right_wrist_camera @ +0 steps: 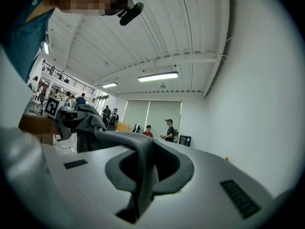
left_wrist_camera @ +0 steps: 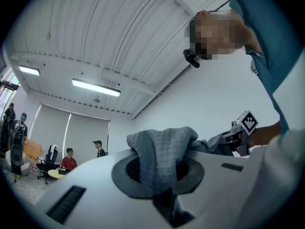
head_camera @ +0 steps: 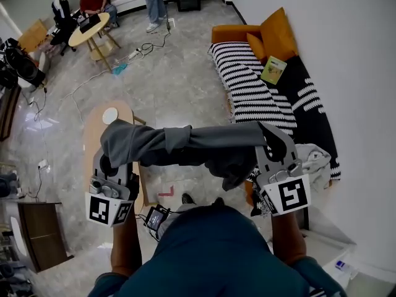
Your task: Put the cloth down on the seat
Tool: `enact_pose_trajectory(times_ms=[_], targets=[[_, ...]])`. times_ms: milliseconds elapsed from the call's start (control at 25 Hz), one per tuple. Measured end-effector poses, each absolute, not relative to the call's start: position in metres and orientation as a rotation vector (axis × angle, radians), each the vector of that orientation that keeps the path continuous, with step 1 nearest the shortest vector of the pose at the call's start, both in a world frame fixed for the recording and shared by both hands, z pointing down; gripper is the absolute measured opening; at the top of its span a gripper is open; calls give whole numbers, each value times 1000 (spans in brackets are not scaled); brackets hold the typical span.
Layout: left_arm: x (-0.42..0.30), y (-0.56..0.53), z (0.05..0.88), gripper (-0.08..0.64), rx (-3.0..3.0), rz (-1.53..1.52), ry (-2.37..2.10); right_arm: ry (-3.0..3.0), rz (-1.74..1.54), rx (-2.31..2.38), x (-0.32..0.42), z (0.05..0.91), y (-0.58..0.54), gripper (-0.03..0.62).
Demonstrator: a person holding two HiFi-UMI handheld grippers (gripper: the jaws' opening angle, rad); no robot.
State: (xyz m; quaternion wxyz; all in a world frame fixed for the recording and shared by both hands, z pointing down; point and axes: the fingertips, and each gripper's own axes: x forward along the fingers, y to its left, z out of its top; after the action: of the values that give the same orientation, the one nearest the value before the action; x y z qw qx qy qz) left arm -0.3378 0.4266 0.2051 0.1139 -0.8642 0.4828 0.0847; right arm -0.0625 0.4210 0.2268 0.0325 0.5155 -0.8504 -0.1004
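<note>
Left tongs (head_camera: 115, 148) and right tongs (head_camera: 272, 140) clamp cloth (head_camera: 192, 145) — left tips buried.

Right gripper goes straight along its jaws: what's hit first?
Beyond the cloth that the right gripper holds, the way looks free: open room up to the far curtains, though depth is unclear.

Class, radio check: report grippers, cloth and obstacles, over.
Left gripper shut on cloth. Right gripper shut on other end. Cloth stretched between them, off the seat. On seat: a book.

Orange cushion (head_camera: 279, 33); green book (head_camera: 273, 70); round table (head_camera: 77, 37); wooden side table (head_camera: 93, 136).
</note>
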Motion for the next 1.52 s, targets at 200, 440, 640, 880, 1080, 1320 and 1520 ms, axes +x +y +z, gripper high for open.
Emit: enact_pose_trajectory(times_ms=[200,440,640,880,1080,1320,1520], targets=[[-366,409,205,34,-2549,267,1388,-2597,-315,1615,-91,225,407,25],[-392,395,211,34,-2584,266,1344,-2572,-323,1660,-115,225,397,25],[-396,385,218,34,-2599,255,1359,-2568,-306,1641,-119,231,385,25],[-380,368,211,34,-2556,263,1403,-2607,-304,1601,-105,230,359,25],[-352,347,212,34,-2523,243,1456,-2656,-297,1545,-78,235,331,25],[-314,330,212,34,-2504,222,1483,-2683,-282,1510,-45,235,307,25],[-305,333,212,34,-2488,222,1500,-2688,-301,1492,-33,232,304,25]])
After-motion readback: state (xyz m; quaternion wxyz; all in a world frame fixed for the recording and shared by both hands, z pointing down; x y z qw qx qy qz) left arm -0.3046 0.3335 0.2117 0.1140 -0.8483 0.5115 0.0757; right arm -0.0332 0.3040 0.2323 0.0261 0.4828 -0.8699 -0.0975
